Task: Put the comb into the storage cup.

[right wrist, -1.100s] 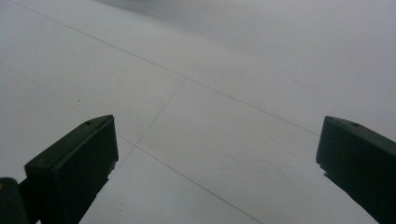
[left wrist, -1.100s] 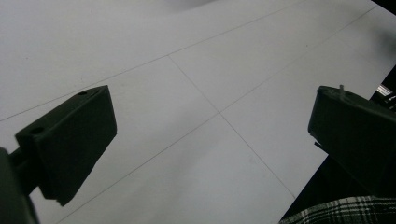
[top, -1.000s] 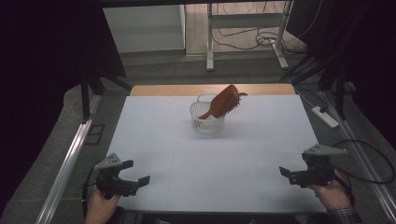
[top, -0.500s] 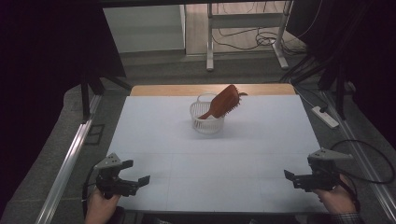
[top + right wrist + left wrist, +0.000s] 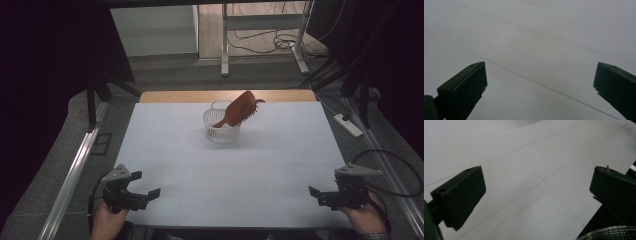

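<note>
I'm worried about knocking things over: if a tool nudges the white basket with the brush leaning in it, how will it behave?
The white basket looks small, thin-walled and openwork, so it is probably light and would slide easily on the smooth table. The brown hairbrush leans out over its rim with its broad head held high, so the pair is likely top-heavy and apt to tip toward that side.

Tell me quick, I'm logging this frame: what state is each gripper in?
Left gripper: open, holding nothing.
Right gripper: open, holding nothing.

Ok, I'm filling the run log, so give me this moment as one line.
left gripper: open, empty | right gripper: open, empty | hairbrush: leaning in basket | table: near edge, both grippers
</note>
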Motion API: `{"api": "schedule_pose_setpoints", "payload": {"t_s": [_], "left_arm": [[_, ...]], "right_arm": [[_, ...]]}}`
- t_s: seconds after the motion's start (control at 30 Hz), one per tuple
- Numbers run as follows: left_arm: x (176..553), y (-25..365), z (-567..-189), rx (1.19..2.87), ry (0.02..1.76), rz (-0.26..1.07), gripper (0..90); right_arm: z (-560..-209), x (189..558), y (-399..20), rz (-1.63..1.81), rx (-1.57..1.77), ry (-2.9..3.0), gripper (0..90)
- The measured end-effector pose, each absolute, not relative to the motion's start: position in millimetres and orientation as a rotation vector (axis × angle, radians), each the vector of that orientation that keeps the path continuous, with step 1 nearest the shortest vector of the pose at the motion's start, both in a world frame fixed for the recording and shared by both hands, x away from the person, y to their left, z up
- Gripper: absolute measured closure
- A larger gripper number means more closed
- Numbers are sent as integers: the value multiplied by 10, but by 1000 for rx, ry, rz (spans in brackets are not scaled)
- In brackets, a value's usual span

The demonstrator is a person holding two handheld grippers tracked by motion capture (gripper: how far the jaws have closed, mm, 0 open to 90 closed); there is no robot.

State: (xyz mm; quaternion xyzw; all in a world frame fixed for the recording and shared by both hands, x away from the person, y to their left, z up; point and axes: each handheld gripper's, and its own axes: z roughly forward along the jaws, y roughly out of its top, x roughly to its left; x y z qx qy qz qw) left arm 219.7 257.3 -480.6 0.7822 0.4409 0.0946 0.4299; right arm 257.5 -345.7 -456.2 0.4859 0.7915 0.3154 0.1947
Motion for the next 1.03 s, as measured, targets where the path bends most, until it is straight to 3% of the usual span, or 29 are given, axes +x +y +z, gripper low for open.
{"api": "schedule_pose_setpoints", "payload": {"t_s": [1.03], "left_arm": [[2207, 2562, -4808, 1964, 1117, 240, 1]], "right_arm": [[-4579, 2525, -3512, 809, 1404, 2247, 0]]}}
